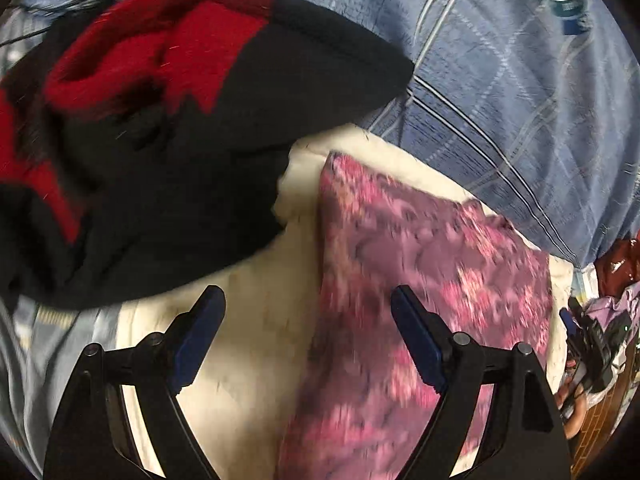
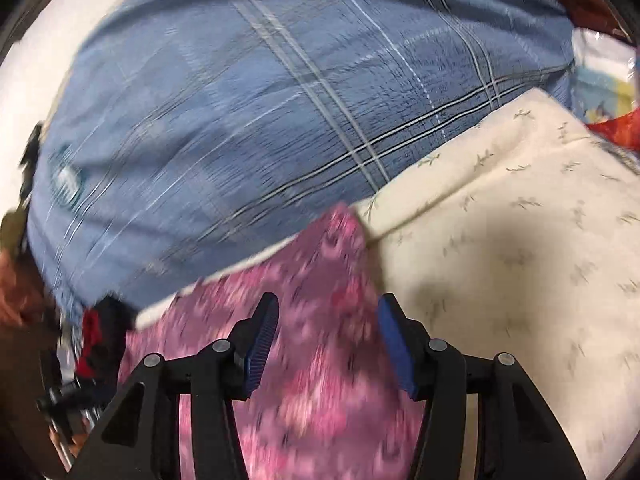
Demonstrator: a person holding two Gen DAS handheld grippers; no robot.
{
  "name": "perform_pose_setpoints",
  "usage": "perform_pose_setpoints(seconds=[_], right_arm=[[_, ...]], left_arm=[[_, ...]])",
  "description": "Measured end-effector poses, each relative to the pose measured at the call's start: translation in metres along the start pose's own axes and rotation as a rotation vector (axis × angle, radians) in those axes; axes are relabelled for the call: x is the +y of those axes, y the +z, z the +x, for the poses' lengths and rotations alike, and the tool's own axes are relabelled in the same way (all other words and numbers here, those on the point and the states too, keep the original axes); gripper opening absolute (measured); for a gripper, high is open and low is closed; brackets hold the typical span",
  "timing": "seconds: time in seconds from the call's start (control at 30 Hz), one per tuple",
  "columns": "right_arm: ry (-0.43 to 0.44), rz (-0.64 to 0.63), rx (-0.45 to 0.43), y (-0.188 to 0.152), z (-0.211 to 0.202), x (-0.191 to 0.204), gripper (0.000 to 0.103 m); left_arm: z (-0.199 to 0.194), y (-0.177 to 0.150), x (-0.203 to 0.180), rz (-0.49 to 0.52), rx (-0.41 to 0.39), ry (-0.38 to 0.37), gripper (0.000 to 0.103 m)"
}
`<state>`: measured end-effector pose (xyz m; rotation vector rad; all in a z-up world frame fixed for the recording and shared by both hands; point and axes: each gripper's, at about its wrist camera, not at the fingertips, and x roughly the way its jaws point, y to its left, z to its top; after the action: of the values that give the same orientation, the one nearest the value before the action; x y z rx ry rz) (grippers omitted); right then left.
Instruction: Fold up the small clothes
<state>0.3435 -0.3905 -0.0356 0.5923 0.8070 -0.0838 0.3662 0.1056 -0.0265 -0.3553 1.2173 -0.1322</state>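
The pink floral cloth (image 1: 420, 280) lies folded flat on the cream sheet (image 1: 248, 360), just below both my grippers, its far corner reaching toward the blue plaid cover (image 1: 500, 80). My left gripper (image 1: 308, 308) stands wide apart and holds nothing; my right gripper (image 2: 328, 316) is parted about halfway, also empty, with the cloth beneath its jaws. The risk I see: the pictures are smeared, so a fingertip that dips could snag the top layer and drag the fold open. The red and black knit (image 1: 160, 120) sits just left of the cloth, on the sheet; my left fingers could catch it and pull it across the folded piece.
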Motion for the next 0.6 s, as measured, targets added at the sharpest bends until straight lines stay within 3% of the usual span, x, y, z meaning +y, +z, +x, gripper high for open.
perform_pose_setpoints(seconds=[0.2,0.23,0.3,0.33,0.37,0.4,0.43,0.53,0.6], right_arm=[[-0.027,0.029,0.062,0.024,0.062,0.0,0.055],[-0.026,0.02,0.068,0.025,0.07,0.003,0.052],[-0.023,-0.027,0.063,0.024,0.076,0.012,0.032],[-0.036,-0.073,0.06,0.024,0.077,0.02,0.011],[-0.038,-0.114,0.053,0.025,0.075,0.028,0.008],[-0.031,-0.13,0.038,0.026,0.071,0.031,0.007],[-0.013,-0.138,0.013,0.028,0.063,0.034,0.006],[0.047,-0.115,-0.065,0.036,0.039,0.035,0.005],[0.069,-0.094,-0.084,0.041,0.032,0.032,0.004]], left_arm=[[0.024,0.023,0.001,-0.053,0.002,-0.024,0.087],[0.023,0.022,-0.001,-0.046,-0.005,-0.028,0.087],[0.016,0.019,-0.01,-0.015,-0.032,-0.064,0.082],[0.011,0.015,-0.016,0.017,-0.051,-0.067,0.065],[0.007,0.013,-0.025,0.062,-0.066,-0.048,0.028],[0.007,0.011,-0.034,0.113,-0.055,-0.054,0.006],[0.009,0.009,-0.041,0.141,-0.036,-0.057,0.002],[0.018,0.001,-0.063,0.229,-0.076,0.091,0.001],[0.019,0.002,-0.065,0.219,-0.101,0.113,0.001]])
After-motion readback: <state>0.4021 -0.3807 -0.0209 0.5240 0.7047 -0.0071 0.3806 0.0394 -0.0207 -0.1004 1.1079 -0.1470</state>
